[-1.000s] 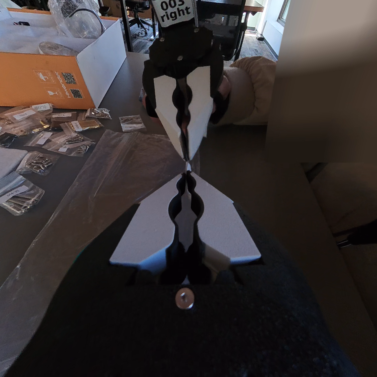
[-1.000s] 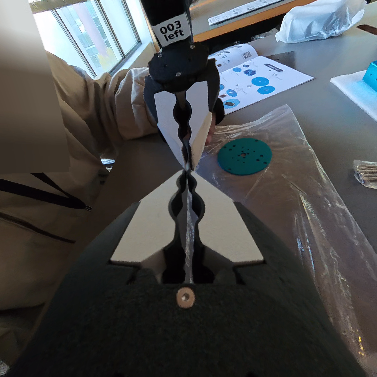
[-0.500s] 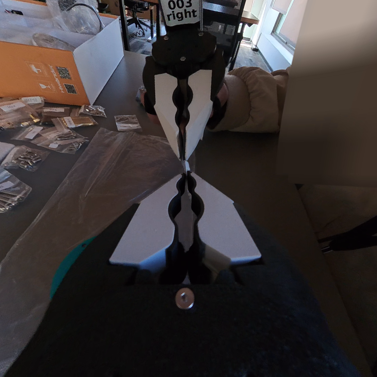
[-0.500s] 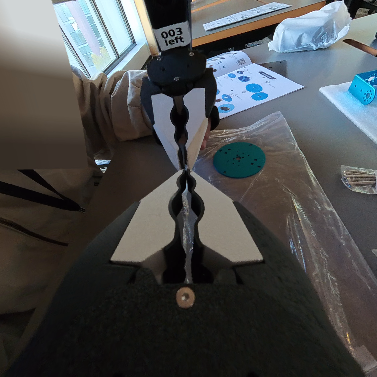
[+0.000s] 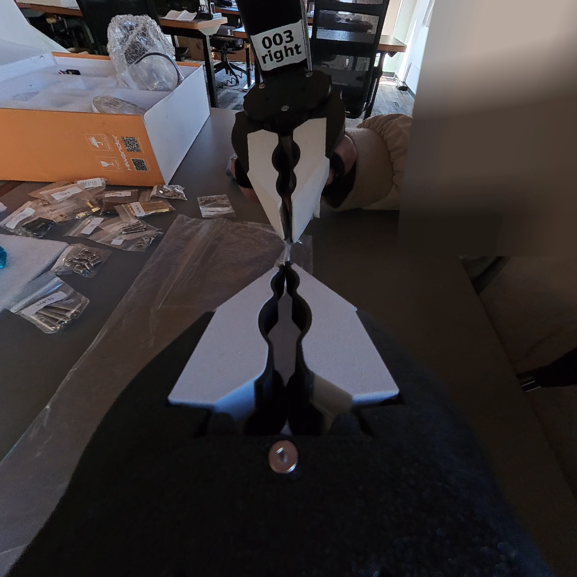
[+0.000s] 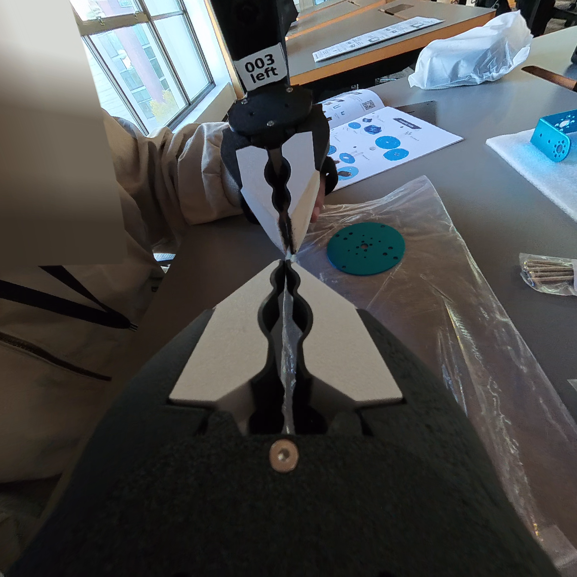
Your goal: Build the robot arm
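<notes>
Work surface: a dark grey table (image 6: 487, 199) in an office room. A window (image 6: 146, 71) lies far left in the right wrist view; further desks (image 6: 374, 40) and black chairs (image 5: 343, 56) stand beyond the table.

Left gripper (image 5: 285, 265): fingers closed, pinching the corner of a clear plastic bag (image 5: 199, 281). Right gripper (image 6: 286, 263): fingers closed on the same bag (image 6: 437, 296), with film visible running down between its fingers. The two grippers meet tip to tip, nearly touching, at the bag's near corner by the table edge. The rest of the bag lies flat on the table.

A teal perforated disc (image 6: 365, 248) rests in the area of the bag, just right of the gripper tips in the right wrist view. Whether the disc sits inside or on top of the film cannot be determined.

Surrounding items:
- An open instruction booklet (image 6: 390, 140), far of the bag.
- A blue metal bracket (image 6: 555, 137) on white foam (image 6: 537, 175), far right, cut off by the frame.
- A small bag of screws (image 6: 549, 274), right of the clear bag.
- An orange and white box (image 5: 93, 146), far left in the left wrist view, with bubble-wrapped contents (image 5: 140, 53) that cannot be identified.
- Many small hardware packets (image 5: 93, 215), near the box.

The person's beige sleeves (image 6: 175, 175) partly show behind each gripper. The disc does not appear in the left wrist view.
</notes>
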The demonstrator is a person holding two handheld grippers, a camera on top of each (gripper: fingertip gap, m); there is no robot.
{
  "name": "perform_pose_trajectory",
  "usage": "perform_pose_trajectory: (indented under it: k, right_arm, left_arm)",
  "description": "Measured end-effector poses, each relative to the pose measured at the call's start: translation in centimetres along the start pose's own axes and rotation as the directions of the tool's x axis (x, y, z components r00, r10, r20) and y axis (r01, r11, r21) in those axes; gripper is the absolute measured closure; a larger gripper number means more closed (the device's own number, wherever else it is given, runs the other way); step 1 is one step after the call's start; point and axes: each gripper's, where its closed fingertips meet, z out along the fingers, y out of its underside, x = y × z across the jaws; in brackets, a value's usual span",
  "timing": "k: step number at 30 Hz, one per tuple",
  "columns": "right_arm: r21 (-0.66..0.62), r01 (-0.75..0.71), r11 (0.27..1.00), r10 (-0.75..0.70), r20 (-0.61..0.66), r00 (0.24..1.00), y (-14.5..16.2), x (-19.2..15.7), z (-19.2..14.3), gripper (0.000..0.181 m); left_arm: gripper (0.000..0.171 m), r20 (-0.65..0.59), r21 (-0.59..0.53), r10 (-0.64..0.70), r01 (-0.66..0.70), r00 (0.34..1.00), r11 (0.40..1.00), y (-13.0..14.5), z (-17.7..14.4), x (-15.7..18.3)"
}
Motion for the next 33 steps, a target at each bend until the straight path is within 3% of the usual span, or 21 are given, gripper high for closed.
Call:
perform_pose_trajectory:
  k: [6,11,14,20,33]
  right_arm:
    - [-0.02,0.03,0.999,-0.031,-0.034,0.999,0.2,0.1,0.3,0.181]
    - [-0.068,0.108,0.992,-0.115,-0.109,0.987,0.3,0.7,0.1,0.168]
    - [-0.151,0.28,0.948,-0.308,-0.217,0.926,-0.1,0.8,-0.5,0.159]
    - [-0.34,0.46,0.82,-0.552,-0.259,0.793,1.2,0.0,1.2,0.156]
    - [-0.418,0.471,0.776,-0.605,-0.283,0.745,2.3,1.0,1.4,0.164]
  left_arm:
    - [0.171,0.002,0.003,0.009,-0.009,1.0,1.0,-0.1,0.0,0.0]
    - [0.171,0.027,-0.029,0.015,-0.014,1.0,0.999,0.4,0.1,-0.3]
    - [0.171,0.036,-0.047,-0.002,0.004,0.999,0.999,0.7,0.2,-0.6]
    - [0.171,0.043,-0.08,0.001,0.002,0.999,0.997,1.4,0.6,-0.7]
    - [0.171,0.032,-0.098,-0.009,0.012,0.999,0.995,1.9,1.0,-0.5]
